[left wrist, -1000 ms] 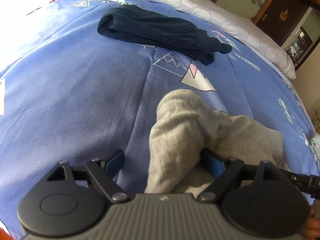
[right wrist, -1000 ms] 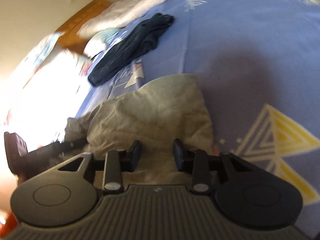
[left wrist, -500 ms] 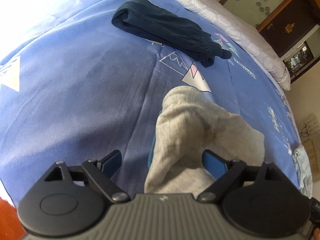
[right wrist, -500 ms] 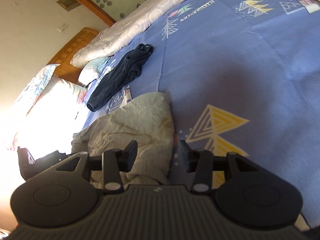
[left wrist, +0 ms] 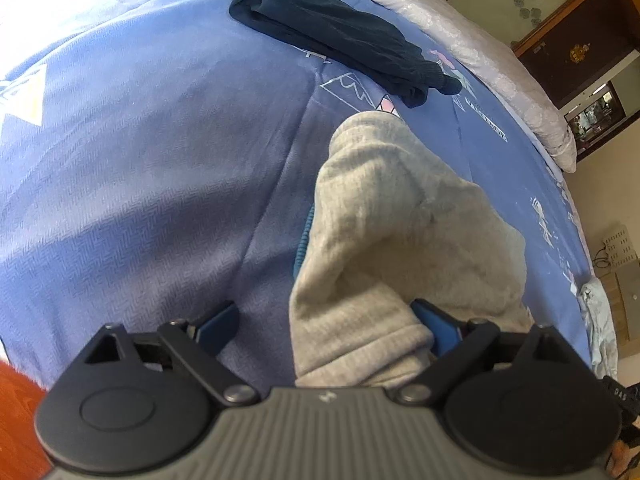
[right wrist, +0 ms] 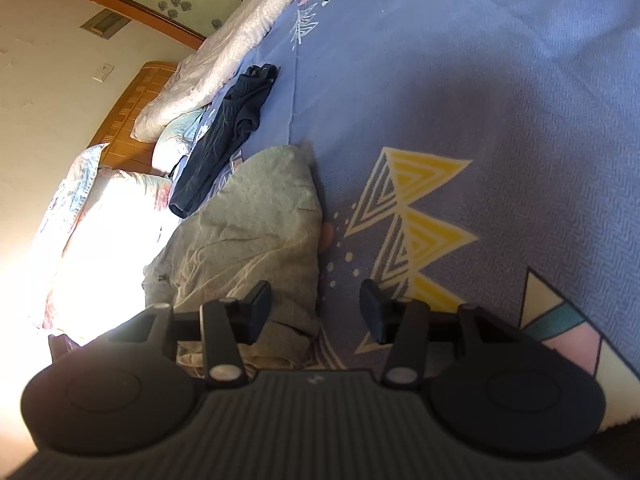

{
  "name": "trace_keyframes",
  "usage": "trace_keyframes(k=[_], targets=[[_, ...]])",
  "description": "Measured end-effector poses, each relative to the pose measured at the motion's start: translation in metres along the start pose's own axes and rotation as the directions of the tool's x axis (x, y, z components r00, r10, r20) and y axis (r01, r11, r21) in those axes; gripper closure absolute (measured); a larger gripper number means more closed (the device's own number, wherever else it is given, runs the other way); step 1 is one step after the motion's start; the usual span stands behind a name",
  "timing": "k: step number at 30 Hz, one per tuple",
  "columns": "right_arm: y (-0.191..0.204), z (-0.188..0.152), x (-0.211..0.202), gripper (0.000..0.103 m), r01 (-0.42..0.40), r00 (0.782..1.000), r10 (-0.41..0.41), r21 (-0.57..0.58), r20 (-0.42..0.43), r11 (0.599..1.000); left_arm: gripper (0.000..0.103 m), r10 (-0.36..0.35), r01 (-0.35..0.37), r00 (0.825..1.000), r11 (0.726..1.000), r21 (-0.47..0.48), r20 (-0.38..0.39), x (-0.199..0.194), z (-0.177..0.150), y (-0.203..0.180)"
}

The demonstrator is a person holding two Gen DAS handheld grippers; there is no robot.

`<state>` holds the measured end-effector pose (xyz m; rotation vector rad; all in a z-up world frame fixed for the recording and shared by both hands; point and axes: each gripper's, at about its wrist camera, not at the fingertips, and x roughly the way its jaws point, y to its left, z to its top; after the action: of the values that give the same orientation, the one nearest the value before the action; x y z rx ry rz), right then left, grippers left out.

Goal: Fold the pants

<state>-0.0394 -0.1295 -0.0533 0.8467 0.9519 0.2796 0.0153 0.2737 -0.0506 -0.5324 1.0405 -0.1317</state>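
Note:
Grey pants [left wrist: 384,232] lie bunched on the blue patterned bedspread [left wrist: 140,160]. My left gripper [left wrist: 328,324] is open, its fingers wide apart, with a fold of the grey pants lying between them against the right finger [left wrist: 436,324]. In the right wrist view the grey pants [right wrist: 256,232] lie left of centre. My right gripper [right wrist: 316,312] is open and holds nothing; the pants' edge reaches between the fingers next to its left finger [right wrist: 256,308].
Dark navy pants [left wrist: 340,36] lie folded farther up the bed, also in the right wrist view [right wrist: 228,136]. A pale quilt [left wrist: 460,36] runs along the far side. Pillows [right wrist: 104,208] and a wooden headboard [right wrist: 132,108] are at the left. Wooden floor [left wrist: 16,412] shows below the bed edge.
Both grippers have pulled back from the grey pants. The right gripper has opened wider and slid right, so the cloth now lies mostly left of it. The left stays open.

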Motion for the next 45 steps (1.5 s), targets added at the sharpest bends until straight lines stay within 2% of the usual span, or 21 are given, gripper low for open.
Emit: trace_keyframes(k=[6,14,21,26,31,32,34,35,38,41,45], targets=[[0.005,0.003,0.005,0.050,-0.016,1.000,0.015,-0.017,-0.019,1.000,0.011,-0.005,0.005,1.000,1.000,-0.006,-0.010,-0.004,0.001,0.001],[0.003,0.018,-0.006,0.048,-0.044,0.999,0.044,-0.011,0.029,0.999,0.011,-0.028,0.028,1.000,1.000,-0.012,-0.014,-0.005,0.001,0.004],[0.003,0.017,0.017,0.045,-0.025,0.999,0.024,-0.018,-0.029,1.000,0.011,-0.037,0.037,0.999,0.999,-0.009,-0.019,-0.005,0.001,0.004],[0.009,0.021,0.028,0.043,-0.035,0.998,0.032,-0.052,-0.057,0.998,0.010,-0.073,0.073,0.997,0.997,-0.008,-0.026,-0.008,0.005,0.004],[0.006,0.028,0.045,0.042,-0.053,0.997,0.052,-0.008,-0.061,0.999,0.011,-0.049,0.049,0.999,0.999,-0.004,-0.019,0.004,0.008,0.004],[0.006,0.028,0.047,0.042,-0.057,0.997,0.057,0.004,-0.058,0.998,0.013,-0.038,0.038,0.999,0.999,0.005,-0.010,0.005,0.007,0.002],[0.007,0.028,0.050,0.041,-0.069,0.995,0.070,0.017,-0.066,0.997,0.033,-0.030,0.030,1.000,0.999,0.034,0.000,0.005,0.004,-0.005],[0.010,0.026,0.053,0.043,-0.084,0.992,0.085,0.013,-0.094,0.996,0.048,-0.068,0.068,0.998,0.997,0.028,-0.010,0.005,0.003,-0.006],[0.023,0.016,0.060,0.069,-0.074,0.983,0.068,-0.034,-0.172,0.997,0.058,-0.040,0.039,0.999,0.998,0.047,0.023,-0.001,0.002,-0.012],[0.037,0.009,0.053,0.076,-0.055,0.989,0.042,-0.090,-0.140,0.994,0.064,-0.031,0.024,0.997,0.995,0.092,0.072,-0.018,0.001,-0.024],[0.072,0.007,0.026,0.080,-0.029,0.999,0.023,-0.270,-0.026,0.962,0.068,-0.036,0.021,0.993,0.992,0.125,0.114,-0.036,0.004,-0.036]])
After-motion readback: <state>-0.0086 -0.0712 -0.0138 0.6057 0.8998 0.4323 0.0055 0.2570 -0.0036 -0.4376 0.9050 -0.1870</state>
